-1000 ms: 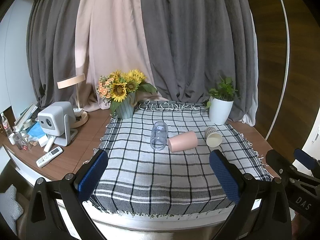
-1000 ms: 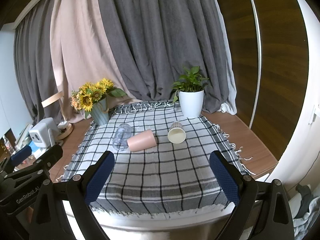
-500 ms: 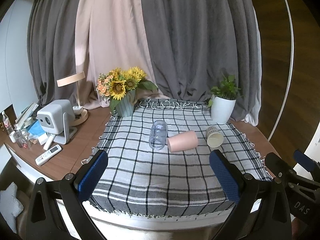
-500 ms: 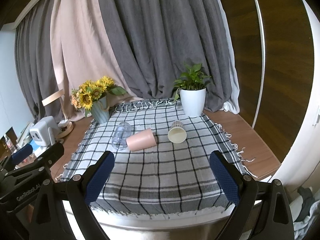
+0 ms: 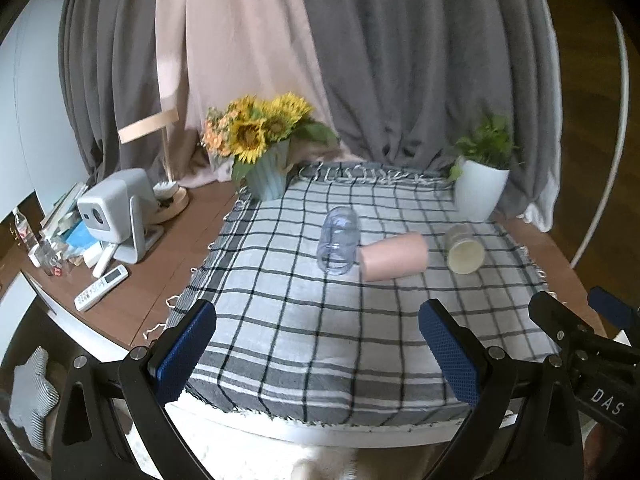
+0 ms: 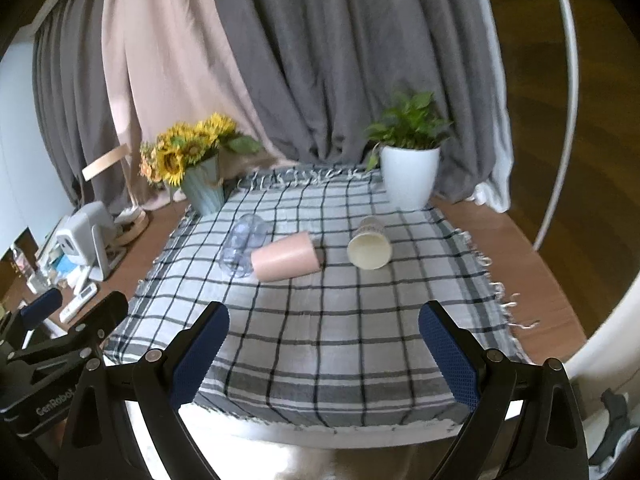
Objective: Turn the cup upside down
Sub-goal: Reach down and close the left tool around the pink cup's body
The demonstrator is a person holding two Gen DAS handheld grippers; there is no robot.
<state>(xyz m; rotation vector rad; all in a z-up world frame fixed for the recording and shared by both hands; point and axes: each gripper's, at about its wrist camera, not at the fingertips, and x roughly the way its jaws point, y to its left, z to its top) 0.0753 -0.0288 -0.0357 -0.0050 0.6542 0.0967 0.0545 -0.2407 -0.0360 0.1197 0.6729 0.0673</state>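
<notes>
**Three cups down, none gripped**

We judge rolling the main risk: the pink cup [image 6: 286,256] lies on its side mid-cloth, touching the clear cup [image 6: 242,250], so a nudge could shift both. Our left claw [image 5: 316,354] and right claw [image 6: 322,354] hang wide apart, empty, touching nothing.

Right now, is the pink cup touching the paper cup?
Apart. The right wrist view shows bare checked cloth between the pink cup and the paper cup.
</notes>
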